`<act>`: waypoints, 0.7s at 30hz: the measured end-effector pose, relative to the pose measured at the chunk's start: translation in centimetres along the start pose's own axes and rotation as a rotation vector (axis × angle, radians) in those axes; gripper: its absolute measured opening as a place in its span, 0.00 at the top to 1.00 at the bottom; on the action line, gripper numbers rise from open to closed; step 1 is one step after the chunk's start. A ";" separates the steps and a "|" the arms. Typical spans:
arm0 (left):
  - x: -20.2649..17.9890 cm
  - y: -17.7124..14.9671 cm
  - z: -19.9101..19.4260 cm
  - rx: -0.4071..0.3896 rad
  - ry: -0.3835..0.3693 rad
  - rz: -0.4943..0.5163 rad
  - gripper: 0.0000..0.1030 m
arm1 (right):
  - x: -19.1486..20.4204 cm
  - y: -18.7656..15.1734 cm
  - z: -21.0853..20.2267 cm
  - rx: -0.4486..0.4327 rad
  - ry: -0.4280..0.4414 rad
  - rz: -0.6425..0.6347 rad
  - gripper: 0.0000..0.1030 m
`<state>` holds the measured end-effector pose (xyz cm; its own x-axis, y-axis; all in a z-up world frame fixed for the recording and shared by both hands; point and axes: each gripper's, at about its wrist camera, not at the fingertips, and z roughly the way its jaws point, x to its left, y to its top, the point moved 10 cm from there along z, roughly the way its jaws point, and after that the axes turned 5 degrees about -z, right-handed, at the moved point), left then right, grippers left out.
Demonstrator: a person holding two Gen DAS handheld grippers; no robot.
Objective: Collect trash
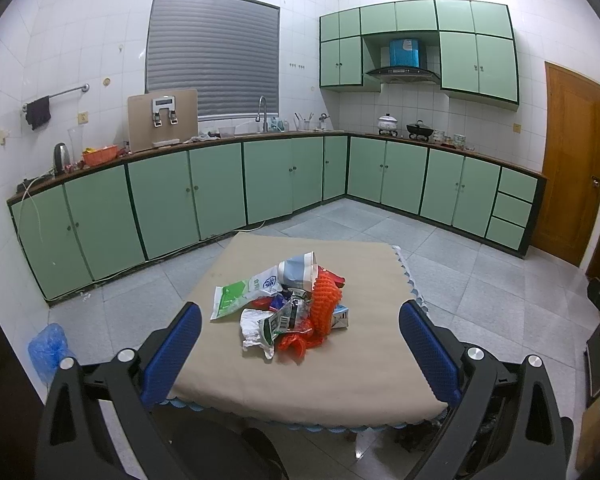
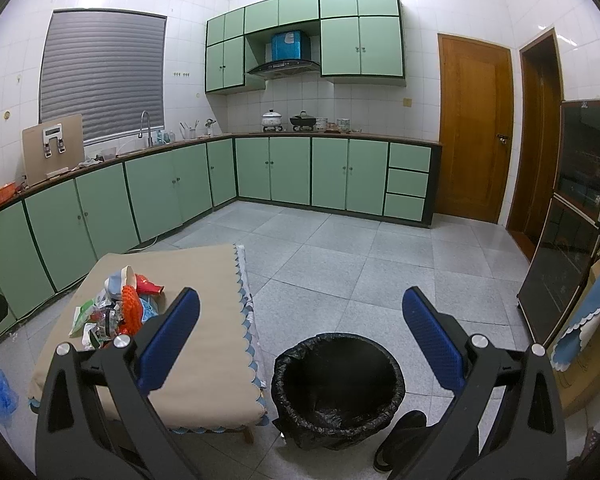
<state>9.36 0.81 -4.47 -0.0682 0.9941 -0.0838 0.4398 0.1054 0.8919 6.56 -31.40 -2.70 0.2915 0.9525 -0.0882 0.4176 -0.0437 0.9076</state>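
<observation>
Crumpled wrappers (image 1: 284,308) heaped mid-table (black-lined bin (image 2: 337,390) beside, empty).

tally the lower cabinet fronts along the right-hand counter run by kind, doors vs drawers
doors: 4
drawers: 3
total: 7

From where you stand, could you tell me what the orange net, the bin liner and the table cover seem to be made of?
Orange net: foam or plastic mesh, judging by its puffy open lattice.
Bin liner: thin black plastic film, glossy and crinkled over the rim.
Table cover: matte beige cloth, probably fabric; the scalloped blue trim suggests a sewn edge.
</observation>
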 end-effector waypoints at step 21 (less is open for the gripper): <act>0.2 0.1 0.0 0.004 0.002 0.003 0.06 | -0.1 -0.2 0.1 0.002 0.001 0.001 0.05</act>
<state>9.39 1.00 -4.42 -0.0687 0.9944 -0.0800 0.4433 0.1022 0.8905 6.52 -31.55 -2.87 0.2913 0.9527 -0.0870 0.4191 -0.0453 0.9068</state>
